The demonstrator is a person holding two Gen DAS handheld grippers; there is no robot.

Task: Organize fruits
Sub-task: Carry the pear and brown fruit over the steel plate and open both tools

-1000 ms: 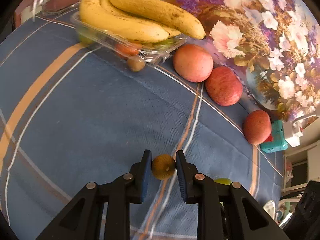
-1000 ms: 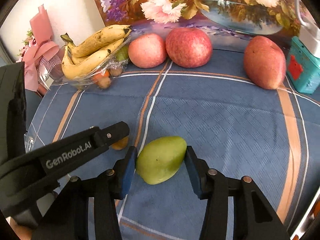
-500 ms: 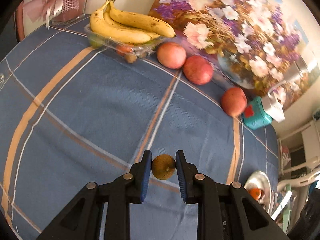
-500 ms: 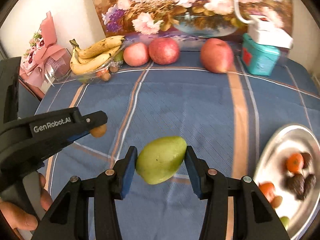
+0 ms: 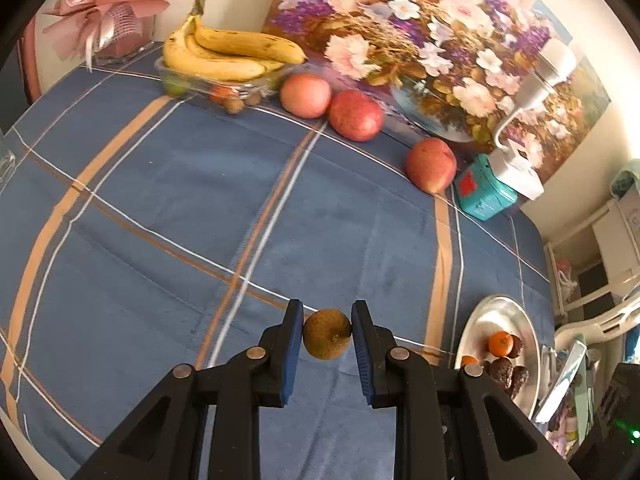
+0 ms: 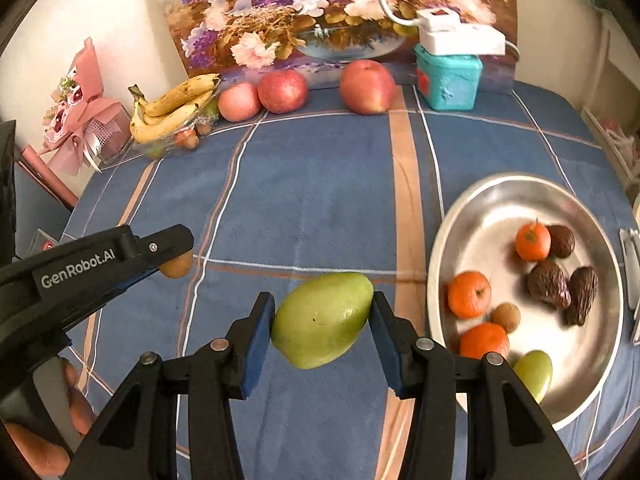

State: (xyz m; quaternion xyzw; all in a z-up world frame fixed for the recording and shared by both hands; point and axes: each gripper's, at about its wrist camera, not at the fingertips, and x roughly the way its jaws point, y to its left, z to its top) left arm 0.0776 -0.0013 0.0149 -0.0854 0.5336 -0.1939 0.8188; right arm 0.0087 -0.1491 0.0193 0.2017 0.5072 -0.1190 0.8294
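My left gripper (image 5: 327, 334) is shut on a small brown round fruit (image 5: 327, 339) and holds it above the blue tablecloth; it also shows at the left of the right wrist view (image 6: 176, 264). My right gripper (image 6: 322, 320) is shut on a green mango (image 6: 322, 318), held above the cloth just left of a silver plate (image 6: 492, 200). The plate holds oranges (image 6: 469, 294), dark fruits (image 6: 548, 284), a small brown fruit and a green one. The plate also shows in the left wrist view (image 5: 488, 312).
At the back stand a clear tray with bananas (image 6: 176, 106), three red apples (image 6: 282, 91), a teal box (image 6: 448, 80) with a white lamp base, a flower painting (image 6: 320, 8) and a pink bouquet (image 6: 80, 120). A chair and shelves lie beyond the right edge (image 5: 600, 312).
Both grippers have lifted and drawn back from the fruit row with their fruits held. The silver plate has come into view at the right in both views.
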